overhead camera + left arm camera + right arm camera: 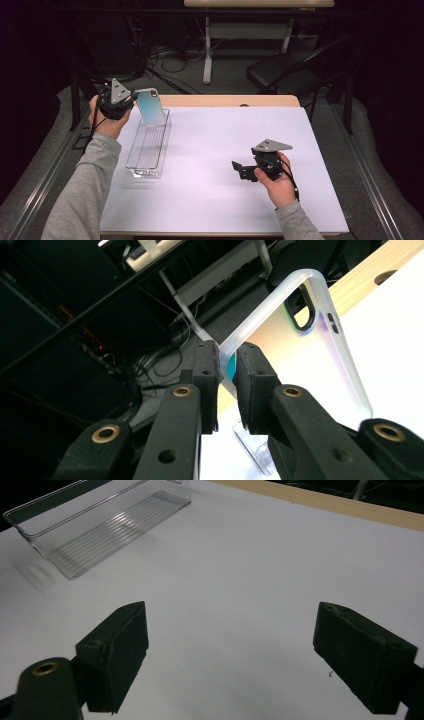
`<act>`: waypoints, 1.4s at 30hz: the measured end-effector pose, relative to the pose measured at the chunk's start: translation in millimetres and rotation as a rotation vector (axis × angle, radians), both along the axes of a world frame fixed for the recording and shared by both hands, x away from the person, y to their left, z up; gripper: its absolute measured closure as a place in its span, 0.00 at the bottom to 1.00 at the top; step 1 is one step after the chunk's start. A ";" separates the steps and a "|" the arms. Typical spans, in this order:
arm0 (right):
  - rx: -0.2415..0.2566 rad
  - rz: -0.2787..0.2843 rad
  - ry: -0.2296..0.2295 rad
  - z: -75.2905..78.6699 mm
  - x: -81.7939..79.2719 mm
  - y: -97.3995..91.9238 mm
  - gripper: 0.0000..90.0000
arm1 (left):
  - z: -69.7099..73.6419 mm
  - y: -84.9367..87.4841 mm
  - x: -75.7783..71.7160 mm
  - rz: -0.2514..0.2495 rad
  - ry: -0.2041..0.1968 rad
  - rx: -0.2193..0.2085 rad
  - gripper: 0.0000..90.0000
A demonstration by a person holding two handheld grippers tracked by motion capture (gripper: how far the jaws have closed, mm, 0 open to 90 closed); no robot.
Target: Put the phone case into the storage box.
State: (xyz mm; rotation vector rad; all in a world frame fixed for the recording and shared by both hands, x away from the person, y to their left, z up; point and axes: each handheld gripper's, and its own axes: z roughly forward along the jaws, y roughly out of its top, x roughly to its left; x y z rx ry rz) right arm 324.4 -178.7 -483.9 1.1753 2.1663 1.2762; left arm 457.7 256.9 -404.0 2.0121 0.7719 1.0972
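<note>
A translucent phone case point(150, 106) with an iridescent back and a camera cutout stands tilted over the far end of a clear plastic tray point(148, 146). My left gripper point(131, 100) is shut on the case's upper left edge. In the left gripper view the two pads point(207, 371) pinch the case rim, and the case point(310, 355) stretches away to the right, with a corner of the tray point(252, 450) below it. My right gripper point(240, 170) hovers low over the white table at the right, open with nothing between its fingers. The right gripper view has its jaws point(230, 645) wide apart, the tray point(107, 535) beyond them.
The white table surface point(220, 150) has a wooden far edge point(225, 101). Beyond it on the floor stand a black folding chair point(285, 75) and a desk leg point(207, 50) with cables. Metal rails run along both sides of the table.
</note>
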 end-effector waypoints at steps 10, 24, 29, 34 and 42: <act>-0.002 -0.004 0.002 -1.2 0.0 -0.3 0.16 | -9.3 1.2 11.3 0.007 -0.014 0.032 0.89; -0.006 -0.003 0.005 -3.8 1.1 -0.7 0.16 | -21.8 2.3 24.8 0.027 0.002 0.071 0.89; -0.007 -0.005 0.009 -4.8 1.3 -0.7 0.16 | -29.1 4.5 30.3 0.033 0.009 0.067 0.89; -0.007 -0.006 0.010 -5.6 1.9 -1.7 0.16 | -36.0 7.3 35.7 0.041 0.015 0.073 0.89; -0.009 -0.010 0.019 -6.9 2.2 -2.5 0.16 | -44.3 3.1 41.7 0.031 -0.001 0.090 0.89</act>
